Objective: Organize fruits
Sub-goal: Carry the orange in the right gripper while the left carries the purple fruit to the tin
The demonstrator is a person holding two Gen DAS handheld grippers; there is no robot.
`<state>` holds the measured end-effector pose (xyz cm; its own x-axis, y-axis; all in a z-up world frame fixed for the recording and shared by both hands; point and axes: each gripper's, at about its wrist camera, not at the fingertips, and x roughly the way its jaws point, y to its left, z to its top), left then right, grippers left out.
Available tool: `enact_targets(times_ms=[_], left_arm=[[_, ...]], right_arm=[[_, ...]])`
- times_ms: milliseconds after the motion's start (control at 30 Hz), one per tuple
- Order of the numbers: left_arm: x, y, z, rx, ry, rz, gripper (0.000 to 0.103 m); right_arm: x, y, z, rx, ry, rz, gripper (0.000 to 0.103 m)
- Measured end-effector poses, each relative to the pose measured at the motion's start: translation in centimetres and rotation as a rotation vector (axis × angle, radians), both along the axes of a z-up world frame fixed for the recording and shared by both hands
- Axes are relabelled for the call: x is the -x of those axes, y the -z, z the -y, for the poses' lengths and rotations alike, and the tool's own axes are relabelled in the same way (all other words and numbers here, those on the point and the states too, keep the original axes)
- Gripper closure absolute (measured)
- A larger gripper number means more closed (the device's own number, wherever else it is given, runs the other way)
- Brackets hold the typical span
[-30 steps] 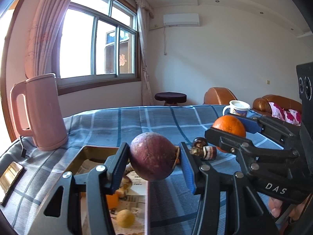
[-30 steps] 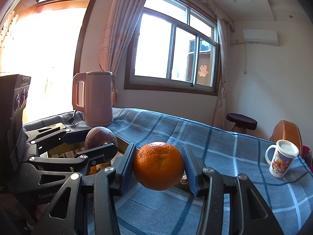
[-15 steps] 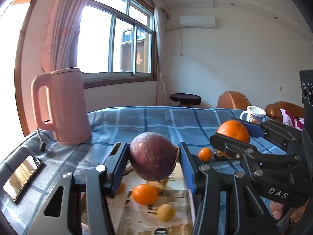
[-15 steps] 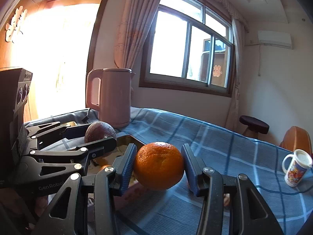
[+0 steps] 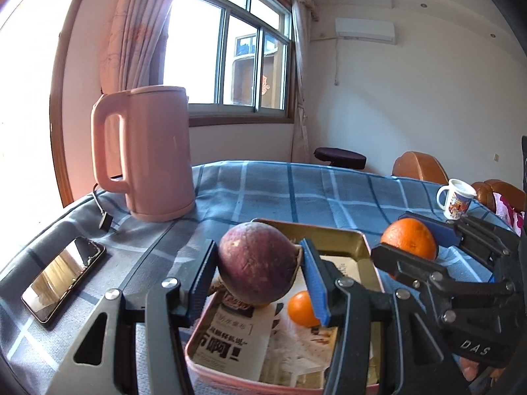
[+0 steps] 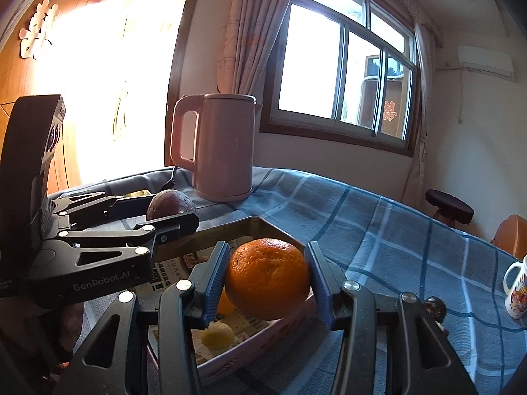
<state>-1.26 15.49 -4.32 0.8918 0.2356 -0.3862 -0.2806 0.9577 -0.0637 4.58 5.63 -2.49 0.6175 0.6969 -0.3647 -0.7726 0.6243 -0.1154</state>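
Note:
My left gripper (image 5: 258,256) is shut on a round purple fruit (image 5: 257,266) and holds it above the near left part of a gold-rimmed tray (image 5: 332,235) lined with newspaper. A small orange (image 5: 301,307) lies in the tray. My right gripper (image 6: 267,263) is shut on a big orange (image 6: 268,278) over the tray's (image 6: 257,222) right side. Below it lie a small yellow fruit (image 6: 217,334) and a small orange (image 6: 227,304). Each gripper also shows in the other's view, the right gripper (image 5: 395,235) with its orange (image 5: 410,240) and the left gripper (image 6: 171,210) with the purple fruit (image 6: 169,202).
A tall pink kettle (image 5: 148,154) stands behind the tray on the blue checked cloth, its cord trailing left. A phone (image 5: 64,278) lies at the left edge. A printed mug (image 5: 456,197) stands far right. A small dark round thing (image 6: 434,307) sits right of the tray.
Both grippers have carried their fruits to the left, toward the kettle, and now hang over the tray. Both grips have stayed the same.

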Motion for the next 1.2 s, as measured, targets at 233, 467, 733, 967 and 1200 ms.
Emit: enact_targets(times_ms=[233,467,733,967,1200], left_arm=[[-0.1,0.2,-0.8,0.009,-0.018,-0.024,0.050],[-0.4,0.3,-1.3,0.017,-0.022,-0.053,0.050],[-1.0,0.8,-1.6,0.031,-0.011,-0.096,0.050],[-1.2,1.2,-1.9,0.055,0.003,-0.121,0.049],[-1.2,1.2,-1.6,0.038,0.001,-0.126,0.049]], right_arm=[[-0.1,0.8,-1.5,0.025,-0.025,-0.032,0.054],[-0.4,1.3,-2.3,0.054,-0.030,-0.052,0.054],[-0.7,1.8,-3.4,0.106,-0.053,-0.088,0.053],[-0.6,2.4,-4.2,0.153,-0.084,-0.110,0.053],[-0.4,2.7,-5.0,0.192,-0.102,-0.112,0.053]])
